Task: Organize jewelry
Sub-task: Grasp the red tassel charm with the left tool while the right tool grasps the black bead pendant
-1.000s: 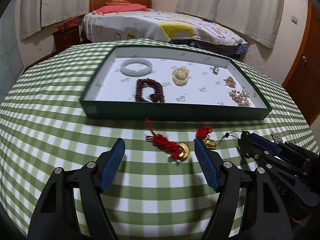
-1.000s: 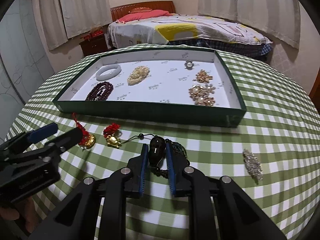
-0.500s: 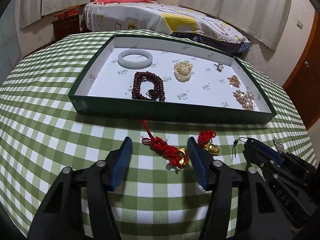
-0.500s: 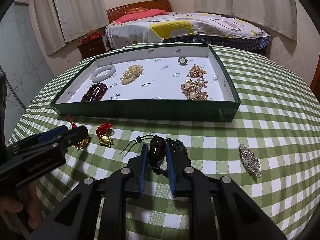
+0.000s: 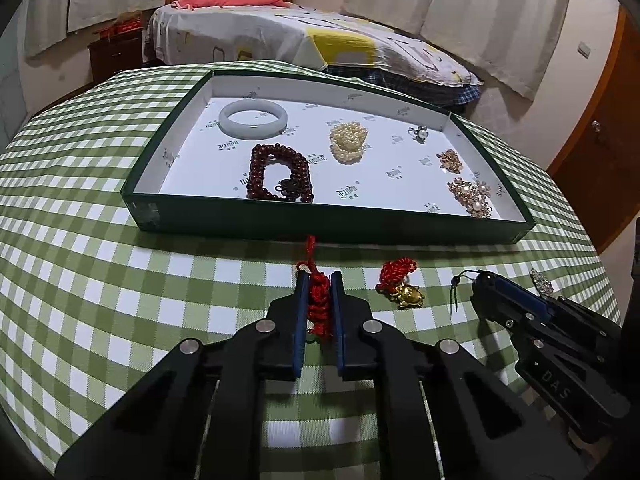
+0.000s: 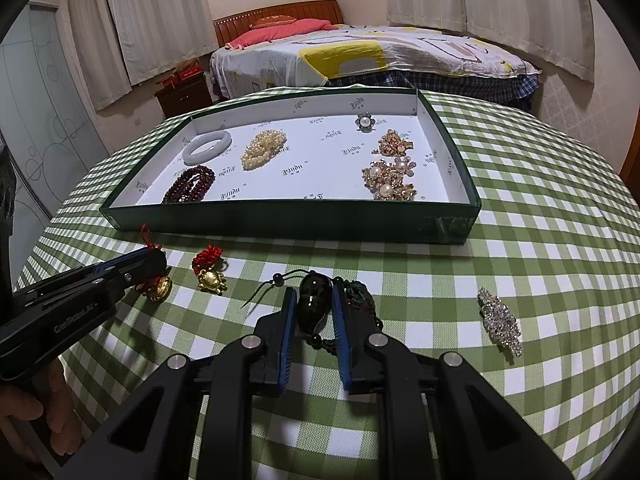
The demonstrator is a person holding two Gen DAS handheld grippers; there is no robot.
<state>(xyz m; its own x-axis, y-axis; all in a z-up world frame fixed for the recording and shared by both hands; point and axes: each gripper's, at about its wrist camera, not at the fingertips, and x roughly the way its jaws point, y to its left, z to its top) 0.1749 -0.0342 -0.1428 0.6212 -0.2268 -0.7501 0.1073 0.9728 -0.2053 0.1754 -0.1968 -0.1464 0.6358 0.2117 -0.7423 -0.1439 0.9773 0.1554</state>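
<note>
- Just in front of the green tray, on the checked tablecloth: left gripper pinching the red knotted cord of a charm, fingers pressed onto the braid from both sides.
- Held by the cord, probably because the soft knot squeezes and grips better than the hard gold piece, which shows below the fingers in the right wrist view.
- Loose red loop end trailing toward the tray's near wall, almost touching it.
- Nearer than the tray and to the right of the red charm: right gripper closed on a glossy black pendant, pinched across its narrow sides; dark beads and a thin cord with a small bead spilling out around it.
- Between the two grippers, a second red-knot charm with a gold turtle, lying free on the cloth.
- Well right of the black pendant, a rhinestone brooch, also untouched.
- Inside the tray, sorted by kind, seemingly: pale jade bangle and dark red bead bracelet at the left, pearl cluster in the middle, pearl ring and gold floral pieces at the right.
- Open white floor left in the tray's middle front, a likely landing spot for both held pieces.
</note>
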